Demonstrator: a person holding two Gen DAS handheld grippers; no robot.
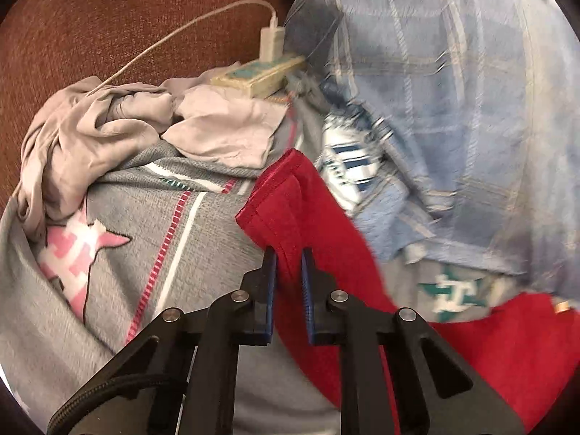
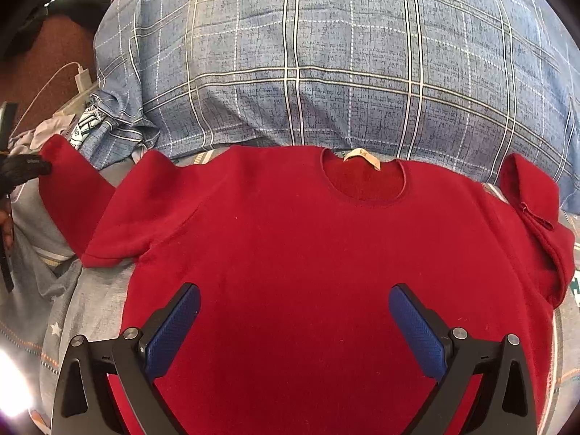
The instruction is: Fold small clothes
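A small red sweater [image 2: 308,253] lies flat on a grey patterned blanket [image 2: 83,297], neck hole and cream label [image 2: 360,157] at the far side. Its right sleeve [image 2: 533,214] is folded back on itself. Its left sleeve [image 1: 290,199] is stretched out to the side. My left gripper [image 1: 289,253] is shut on the end of that left sleeve, and it shows at the left edge of the right wrist view [image 2: 25,168]. My right gripper [image 2: 293,301] is open and empty, hovering over the sweater's lower front.
A blue plaid pillow [image 2: 344,65] lies just beyond the sweater. A crumpled pale grey garment [image 1: 108,134] lies on the blanket [image 1: 108,253] at the left, by a power strip with a white charger and cable [image 1: 270,41]. A brown wall [image 1: 108,18] stands behind.
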